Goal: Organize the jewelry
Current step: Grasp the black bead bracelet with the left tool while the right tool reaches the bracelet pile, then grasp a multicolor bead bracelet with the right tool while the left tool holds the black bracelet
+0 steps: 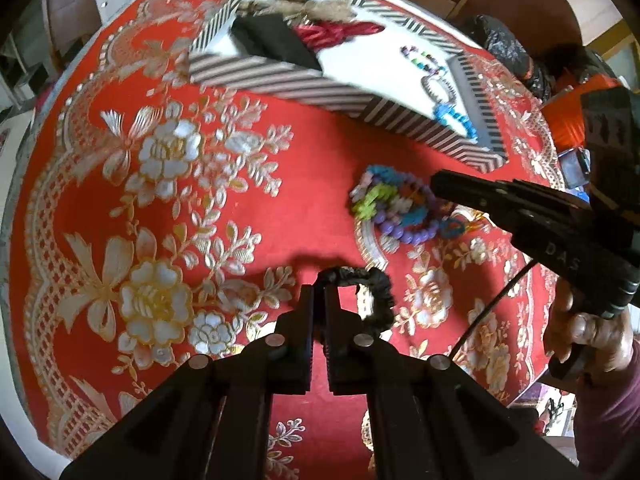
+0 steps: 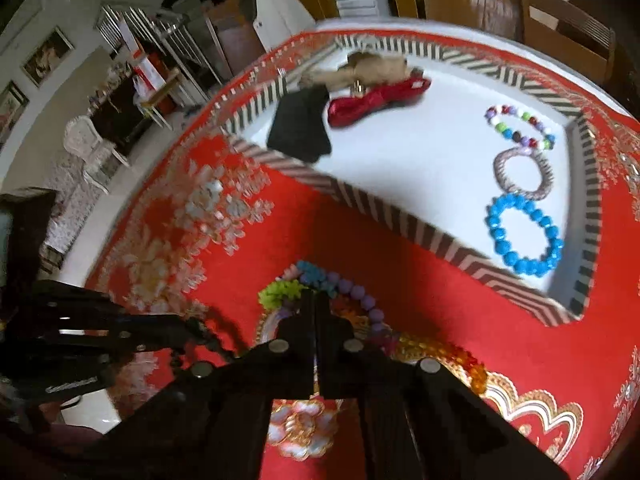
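My left gripper (image 1: 320,286) is shut on a black scrunchie (image 1: 374,286) and holds it just above the red tablecloth. A heap of coloured bead bracelets (image 1: 396,204) lies in front of the striped tray (image 1: 320,88). My right gripper (image 2: 316,300) is shut, with its tips down in that heap (image 2: 340,292); what it grips is hidden. The tray (image 2: 360,204) holds a blue bead bracelet (image 2: 524,236), a silver bracelet (image 2: 524,176), a multicolour bead bracelet (image 2: 520,126), a red scrunchie (image 2: 376,104), a black cloth piece (image 2: 300,128) and a beige scrunchie (image 2: 372,66).
The round table has a red cloth with gold and white flowers (image 1: 160,152). Black bags (image 1: 504,48) and an orange container (image 1: 568,116) stand at the table's far right. Chairs and shelves (image 2: 132,60) stand beyond the table edge.
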Demonstrator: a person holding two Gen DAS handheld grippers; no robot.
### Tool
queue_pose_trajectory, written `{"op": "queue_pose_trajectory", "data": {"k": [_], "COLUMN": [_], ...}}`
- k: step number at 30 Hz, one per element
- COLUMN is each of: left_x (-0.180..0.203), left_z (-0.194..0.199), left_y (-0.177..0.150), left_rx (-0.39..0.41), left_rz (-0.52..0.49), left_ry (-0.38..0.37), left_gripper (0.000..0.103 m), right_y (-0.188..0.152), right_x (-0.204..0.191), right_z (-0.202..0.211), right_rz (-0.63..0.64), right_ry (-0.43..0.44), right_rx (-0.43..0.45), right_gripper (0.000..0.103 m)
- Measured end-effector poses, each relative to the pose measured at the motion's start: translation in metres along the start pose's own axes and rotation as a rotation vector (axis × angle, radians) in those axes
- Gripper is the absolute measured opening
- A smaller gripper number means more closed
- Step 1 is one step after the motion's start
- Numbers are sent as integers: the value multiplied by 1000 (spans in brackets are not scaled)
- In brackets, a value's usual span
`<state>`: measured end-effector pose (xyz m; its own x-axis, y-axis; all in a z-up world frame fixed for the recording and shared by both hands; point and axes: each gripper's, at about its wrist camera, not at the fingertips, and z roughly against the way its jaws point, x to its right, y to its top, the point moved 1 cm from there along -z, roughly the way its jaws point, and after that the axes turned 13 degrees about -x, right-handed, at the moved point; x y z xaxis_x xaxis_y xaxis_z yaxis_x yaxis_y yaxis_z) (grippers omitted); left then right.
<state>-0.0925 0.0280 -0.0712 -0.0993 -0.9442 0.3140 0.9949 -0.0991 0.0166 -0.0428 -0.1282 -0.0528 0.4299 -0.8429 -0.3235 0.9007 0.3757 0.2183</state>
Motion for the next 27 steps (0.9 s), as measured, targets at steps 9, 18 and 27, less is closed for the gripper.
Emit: {"op": "queue_pose_trajectory", "data": {"k": [9,18,27], "left_x": [4,-12,-5], "left_z": [1,-8,-8], "left_y": [6,-3,-2], "left_rx": [4,-27,-31], "left_rz": [-18,28,11], "left_ry": [16,8,-3], "left_gripper": [0,0,0], "right_y": [-4,-6,-9], "right_x": [-2,-7,-12], "right_z": [-14,-25,-18], "right_rz": [7,-5,31], "right_ry": [-65,-47,-75], "right_rx": [-59,-73,-16], "right_gripper": [14,29,0]}}
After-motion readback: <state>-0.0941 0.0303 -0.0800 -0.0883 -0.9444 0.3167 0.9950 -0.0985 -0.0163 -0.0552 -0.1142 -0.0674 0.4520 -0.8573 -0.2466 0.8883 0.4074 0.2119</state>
